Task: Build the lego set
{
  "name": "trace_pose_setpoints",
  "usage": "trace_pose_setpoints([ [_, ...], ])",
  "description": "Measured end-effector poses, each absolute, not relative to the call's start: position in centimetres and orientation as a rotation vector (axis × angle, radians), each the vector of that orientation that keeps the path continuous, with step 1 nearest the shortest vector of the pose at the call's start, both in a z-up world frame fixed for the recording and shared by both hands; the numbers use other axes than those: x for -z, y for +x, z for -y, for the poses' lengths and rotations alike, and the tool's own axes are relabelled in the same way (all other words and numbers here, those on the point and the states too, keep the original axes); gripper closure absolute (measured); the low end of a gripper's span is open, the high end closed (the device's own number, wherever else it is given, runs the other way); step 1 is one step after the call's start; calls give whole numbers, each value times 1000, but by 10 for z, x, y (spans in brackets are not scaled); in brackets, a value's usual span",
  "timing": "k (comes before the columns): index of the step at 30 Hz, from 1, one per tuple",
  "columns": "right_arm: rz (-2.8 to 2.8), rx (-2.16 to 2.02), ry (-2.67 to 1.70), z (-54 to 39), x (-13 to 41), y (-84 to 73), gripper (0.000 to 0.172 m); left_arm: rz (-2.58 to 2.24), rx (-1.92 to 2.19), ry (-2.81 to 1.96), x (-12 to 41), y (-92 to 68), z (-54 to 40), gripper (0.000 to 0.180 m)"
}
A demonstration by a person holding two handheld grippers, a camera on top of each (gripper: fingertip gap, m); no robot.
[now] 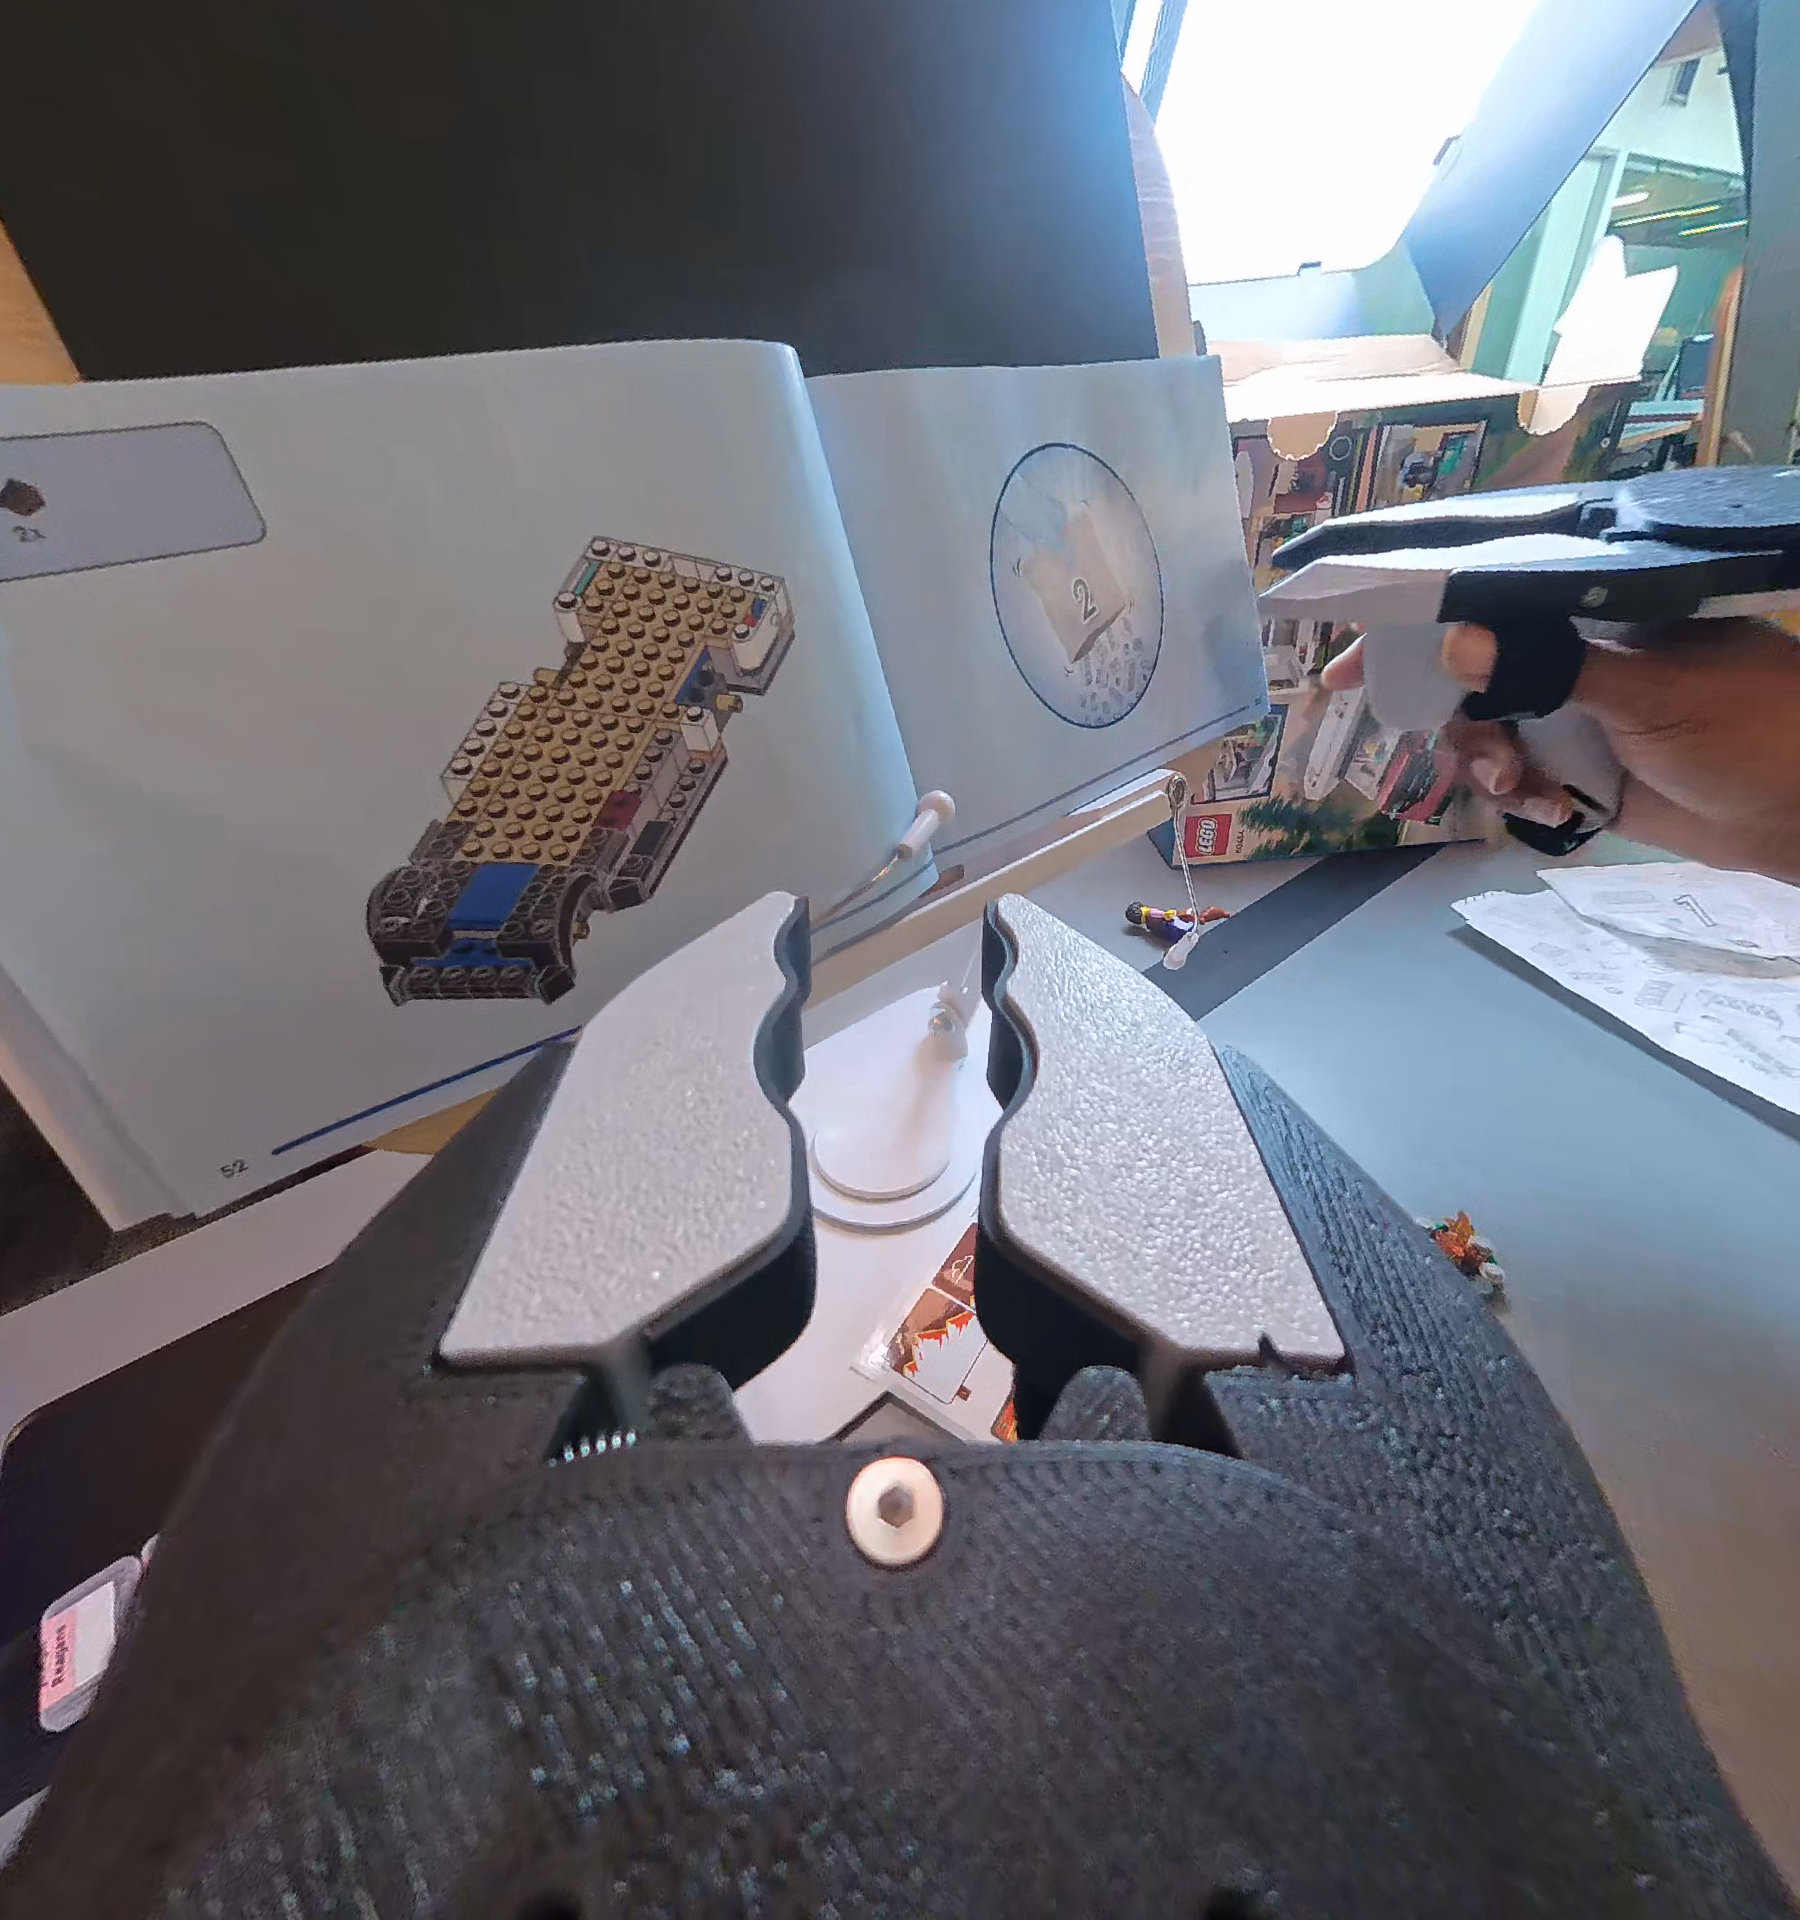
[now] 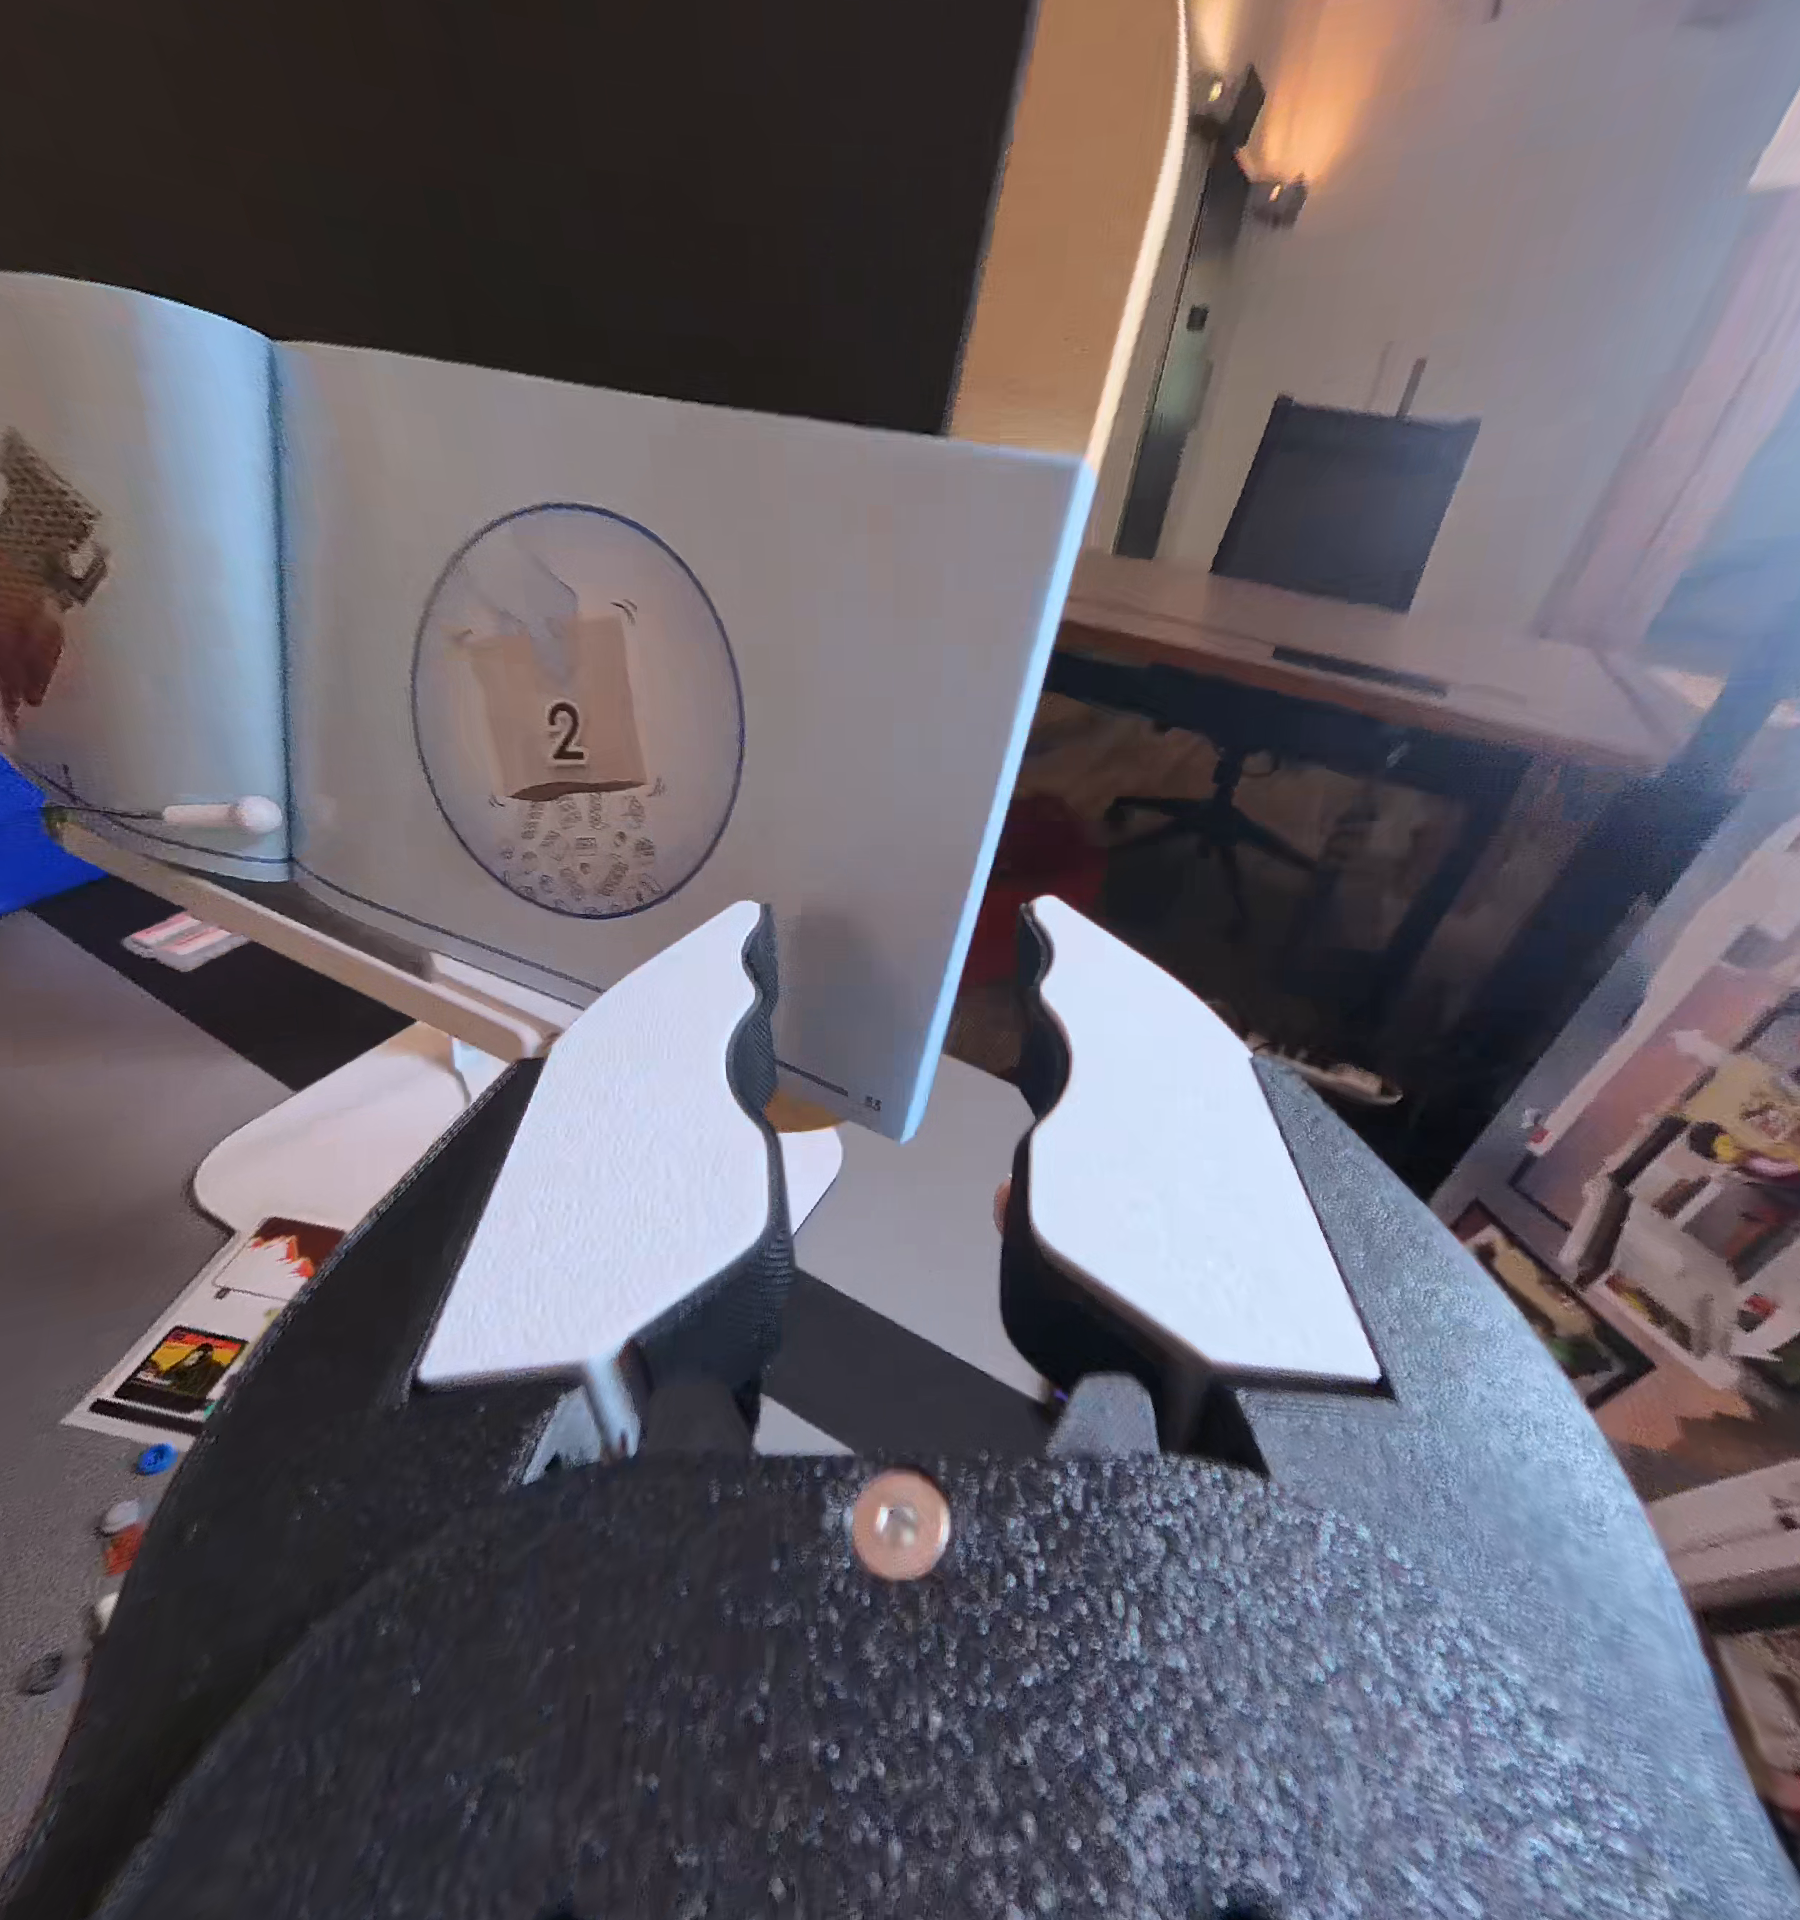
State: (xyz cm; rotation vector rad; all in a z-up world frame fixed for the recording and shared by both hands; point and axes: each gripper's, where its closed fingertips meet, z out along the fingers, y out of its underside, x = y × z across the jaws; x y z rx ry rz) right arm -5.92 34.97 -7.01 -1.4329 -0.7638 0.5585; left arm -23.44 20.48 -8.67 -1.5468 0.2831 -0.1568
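Beside the booklet's (image 2: 667,623) outer page edge, right gripper (image 2: 891,997) is hovering, fingers apart, nothing clamped. Left gripper (image 1: 891,935) is hanging over the white stand (image 1: 875,1122), fingers apart, holding nothing.

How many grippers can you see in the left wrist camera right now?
2. The left gripper fills the foreground with its jaws apart over the white stand base; the right gripper reaches in from the right edge, beside the open booklet.

Pale blue booklet (image 2: 823,644) pages, grey table (image 1: 1498,1143), tan-studded brick drawing (image 1: 584,769).
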Motion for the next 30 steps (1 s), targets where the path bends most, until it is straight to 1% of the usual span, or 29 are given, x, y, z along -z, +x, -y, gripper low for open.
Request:
trace_pose_setpoints([
  [4,832,-453,-1335,-324,62,-75,124,-292,127,-1552,91,-236,-211,149],
  [9,885,-285,-1329,-337,56,-102,107,-347,-2,-1578,89,-238,-229,148],
  [11,886,-245,-1365,-348,58,-106,104,-383,-86,-1602,90,-241,-237,148],
  [15,883,-160,-1337,-362,57,-105,115,-472,-209,-1664,101,-244,-248,147],
  [16,884,-166,-1335,-363,58,-106,115,-491,-230,-1677,103,-244,-249,147],
  [19,893,-209,-1349,-360,58,-108,108,-540,-314,-1690,108,-246,-251,148],
  [30,947,-181,-1379,-362,58,-105,107,-751,-558,-1741,113,-246,-254,150],
])
